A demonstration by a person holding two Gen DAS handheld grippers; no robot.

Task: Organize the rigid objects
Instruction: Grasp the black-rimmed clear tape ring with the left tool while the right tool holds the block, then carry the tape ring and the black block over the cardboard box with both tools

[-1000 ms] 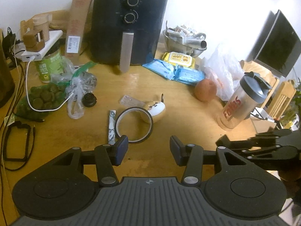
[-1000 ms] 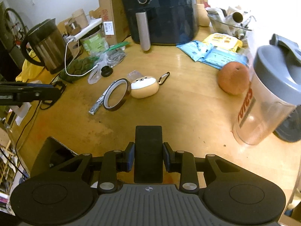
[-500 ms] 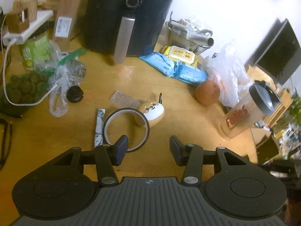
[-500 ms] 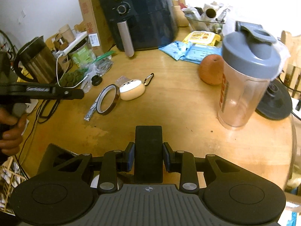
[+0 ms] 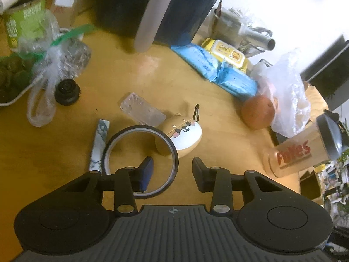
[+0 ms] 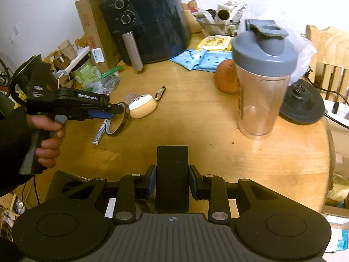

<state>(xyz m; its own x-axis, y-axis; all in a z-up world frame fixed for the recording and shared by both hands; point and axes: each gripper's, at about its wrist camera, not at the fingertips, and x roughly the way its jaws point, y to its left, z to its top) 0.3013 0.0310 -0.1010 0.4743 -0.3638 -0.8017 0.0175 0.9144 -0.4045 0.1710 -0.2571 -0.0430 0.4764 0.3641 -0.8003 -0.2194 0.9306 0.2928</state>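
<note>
Jaws closing astride tape ring (image 5: 139, 163) rim — untouched.

Left tongs (image 5: 171, 170) angled downward, jaws closing with nothing yet pinched, bare hand (image 6: 47, 139) wrapped round the handle, right tongs (image 6: 172, 180) clamped tight on a black block (image 6: 172, 176)

This is a home, most likely a kitchen or dining corner. A round wooden table (image 6: 250, 152) carries everyday clutter: a black air fryer (image 6: 148, 19) with two dials, a kettle base (image 6: 302, 104), a shaker bottle (image 6: 262, 76) with a grey lid, an orange fruit (image 6: 225, 78), packs of wet wipes (image 5: 220, 63) (blue and yellow), a green tub (image 5: 25, 25) and plastic bags (image 5: 288, 91). A wooden chair (image 6: 329, 52) stands at the table's edge, and a plain white wall (image 6: 43, 11) lies behind.
</note>
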